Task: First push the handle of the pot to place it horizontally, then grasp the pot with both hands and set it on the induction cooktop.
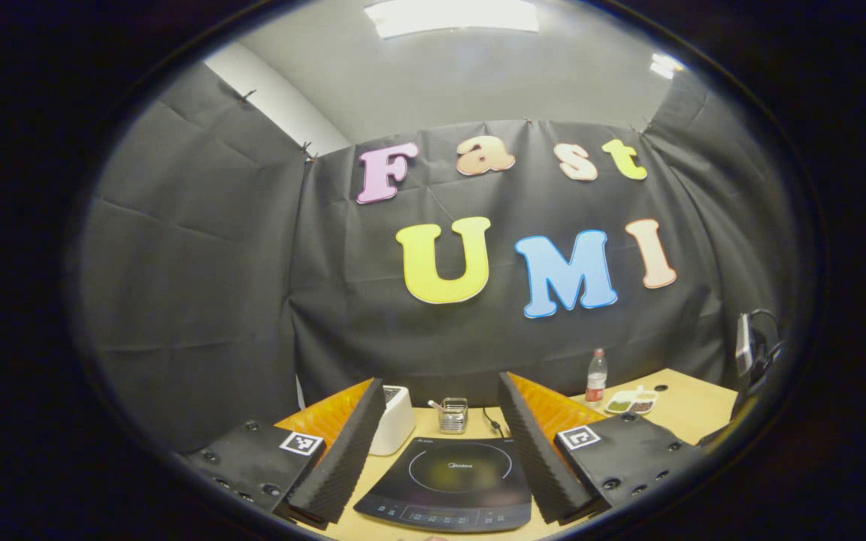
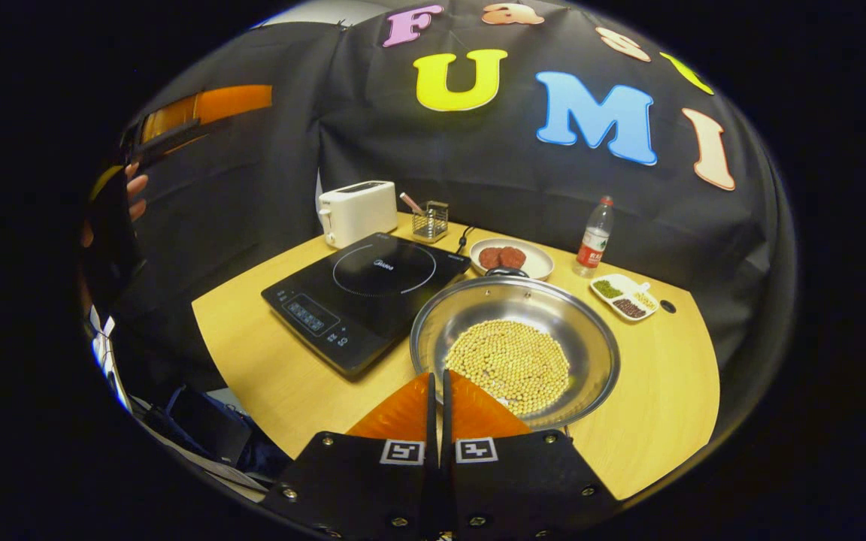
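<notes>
Beside induction cooktop (image 2: 361, 294), pot (image 2: 514, 347) handle faces far.

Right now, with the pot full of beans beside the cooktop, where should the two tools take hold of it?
Probably opposite rim edges of the pot, one tool per side, coming in level. It is wide, shallow and open, and the beans would spill if it tipped. A dark handle shows at the far rim. The right tool sits shut at the near rim.
</notes>
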